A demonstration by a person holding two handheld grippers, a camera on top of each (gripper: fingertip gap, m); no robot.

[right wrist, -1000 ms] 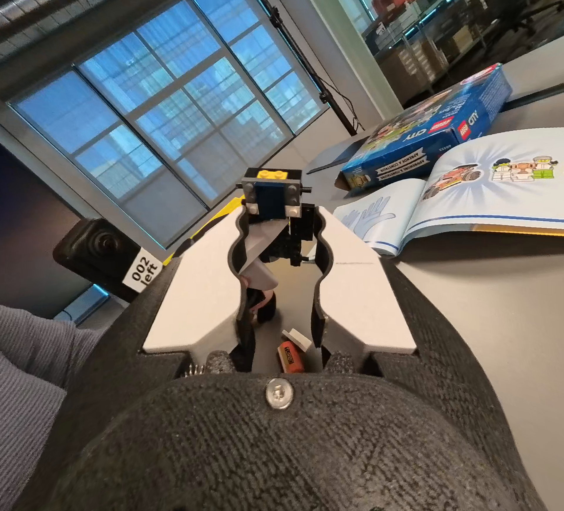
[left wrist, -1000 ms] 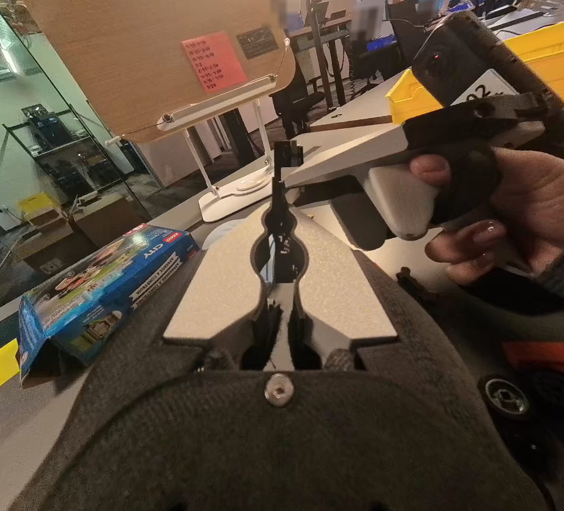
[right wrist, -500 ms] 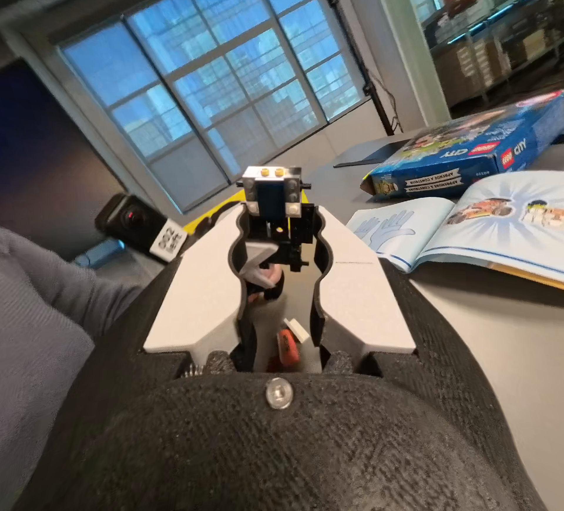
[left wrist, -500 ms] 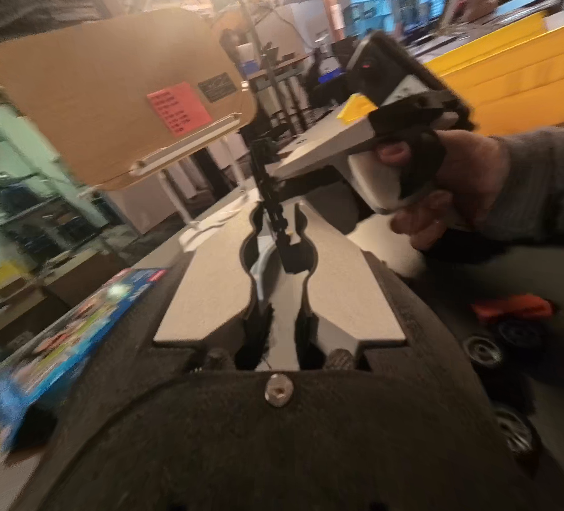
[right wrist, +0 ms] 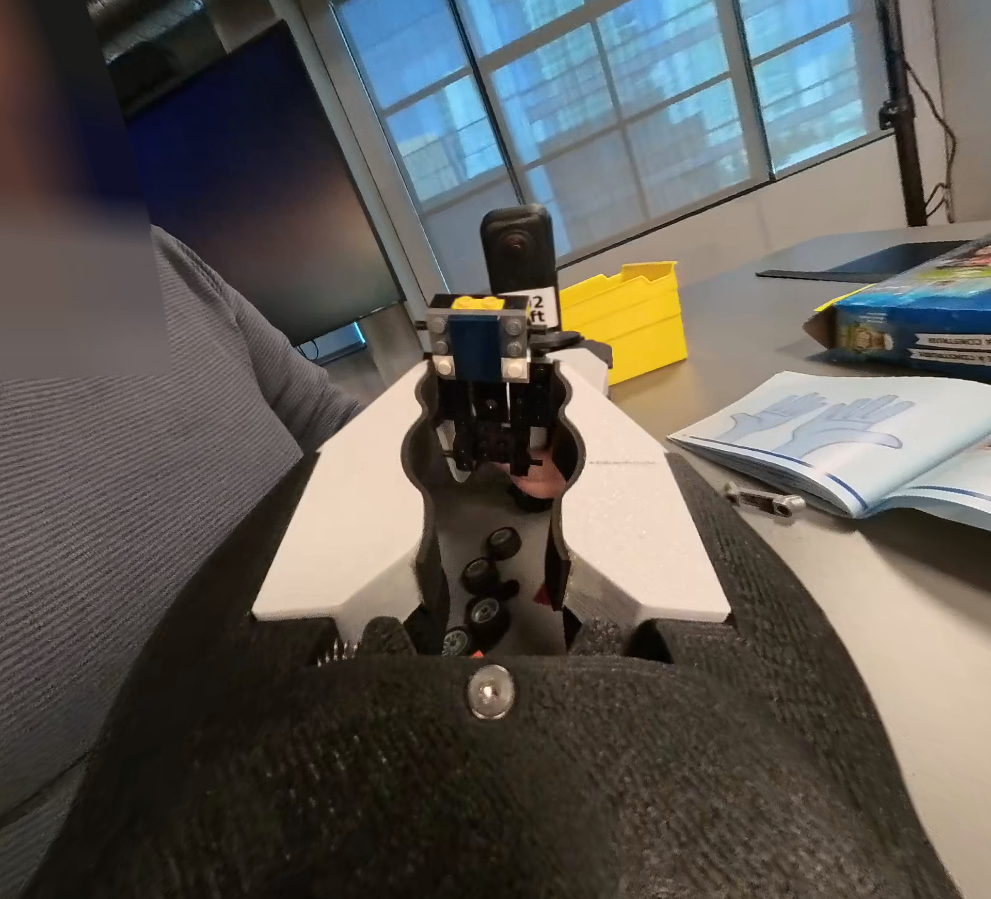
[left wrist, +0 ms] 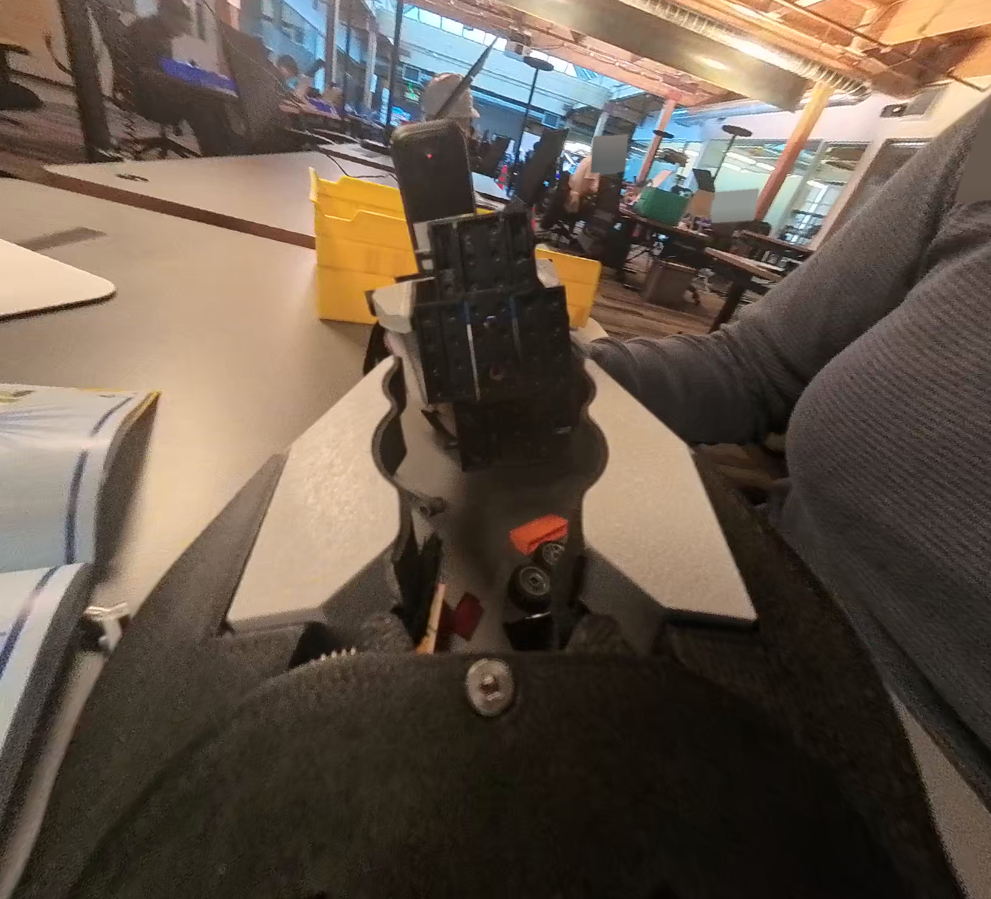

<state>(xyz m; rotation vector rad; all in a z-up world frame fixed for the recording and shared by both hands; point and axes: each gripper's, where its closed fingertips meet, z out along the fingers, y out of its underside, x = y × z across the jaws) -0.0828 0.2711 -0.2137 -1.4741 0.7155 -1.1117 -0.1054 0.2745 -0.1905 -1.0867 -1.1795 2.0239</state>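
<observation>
Black brick model clamped in right hand-held gripper; left hand-held gripper apart.

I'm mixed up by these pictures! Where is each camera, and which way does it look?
Left wrist view: on the left gripper, facing the black toy-brick model between its open fingers; grey knitted sleeve shows.
Right wrist view: on the right gripper, which grips that model, facing big windows; sleeve shows.
Both share: model, yellow plastic bin.
</observation>
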